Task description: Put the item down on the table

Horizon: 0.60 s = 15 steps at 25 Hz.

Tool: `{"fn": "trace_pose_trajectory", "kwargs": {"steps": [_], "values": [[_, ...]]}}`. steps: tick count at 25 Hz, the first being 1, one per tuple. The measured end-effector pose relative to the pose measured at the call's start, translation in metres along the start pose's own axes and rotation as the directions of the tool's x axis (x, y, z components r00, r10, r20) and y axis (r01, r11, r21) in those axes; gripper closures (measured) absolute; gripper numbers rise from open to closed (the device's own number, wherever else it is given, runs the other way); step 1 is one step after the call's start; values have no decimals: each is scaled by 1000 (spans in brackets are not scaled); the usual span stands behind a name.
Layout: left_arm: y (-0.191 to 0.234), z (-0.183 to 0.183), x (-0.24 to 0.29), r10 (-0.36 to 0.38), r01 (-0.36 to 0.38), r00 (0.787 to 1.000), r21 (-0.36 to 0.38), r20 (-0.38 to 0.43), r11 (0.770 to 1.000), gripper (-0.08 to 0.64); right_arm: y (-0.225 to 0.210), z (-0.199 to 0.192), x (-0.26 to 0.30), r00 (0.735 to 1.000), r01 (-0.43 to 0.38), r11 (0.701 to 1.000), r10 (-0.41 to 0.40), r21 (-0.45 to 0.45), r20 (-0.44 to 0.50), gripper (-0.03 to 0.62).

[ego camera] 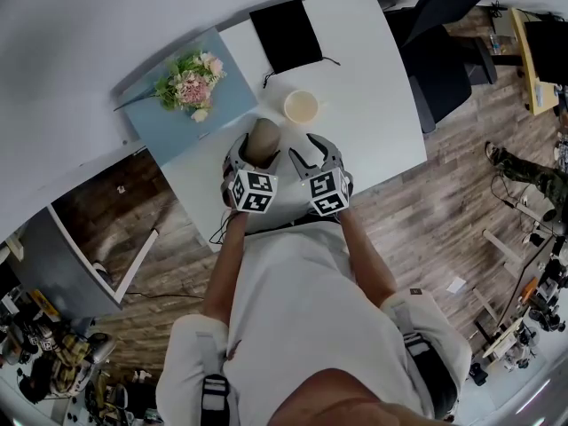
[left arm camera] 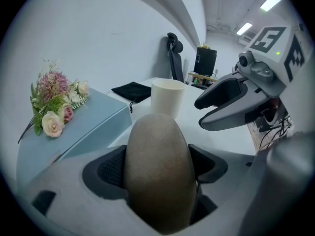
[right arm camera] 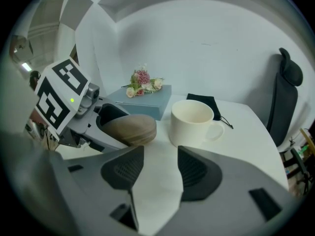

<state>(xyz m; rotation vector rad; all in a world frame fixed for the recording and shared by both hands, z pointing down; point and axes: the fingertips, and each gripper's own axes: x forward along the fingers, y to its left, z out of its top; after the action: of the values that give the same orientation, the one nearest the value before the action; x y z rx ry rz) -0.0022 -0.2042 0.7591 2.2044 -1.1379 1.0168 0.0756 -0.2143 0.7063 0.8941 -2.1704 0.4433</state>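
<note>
A brown, smooth, egg-shaped item (ego camera: 264, 138) is clamped between the jaws of my left gripper (ego camera: 256, 149), which is shut on it. In the left gripper view the item (left arm camera: 160, 176) fills the gap between both pads. From the right gripper view the item (right arm camera: 130, 128) sits low over the white table (ego camera: 373, 87); whether it touches I cannot tell. My right gripper (ego camera: 312, 152) is just to the right, open and empty (right arm camera: 156, 168), with bare tabletop between its jaws. A cream mug (ego camera: 301, 106) stands just beyond both grippers.
A pale blue box (ego camera: 177, 122) with a flower bunch (ego camera: 189, 82) lies at the table's left. A black pouch (ego camera: 286, 34) lies at the far edge behind the mug (right arm camera: 192, 122). A black office chair (ego camera: 439, 51) stands to the right. The near table edge is at the person's body.
</note>
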Motion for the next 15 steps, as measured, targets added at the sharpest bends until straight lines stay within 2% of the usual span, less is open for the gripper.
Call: {"fn": "trace_pose_trajectory", "kwargs": {"steps": [15], "values": [[-5,-5,6,-11,11,1000,3,-22,1000,161,2,-4,0,1000,-2,1000,2,0,-7,373]]}}
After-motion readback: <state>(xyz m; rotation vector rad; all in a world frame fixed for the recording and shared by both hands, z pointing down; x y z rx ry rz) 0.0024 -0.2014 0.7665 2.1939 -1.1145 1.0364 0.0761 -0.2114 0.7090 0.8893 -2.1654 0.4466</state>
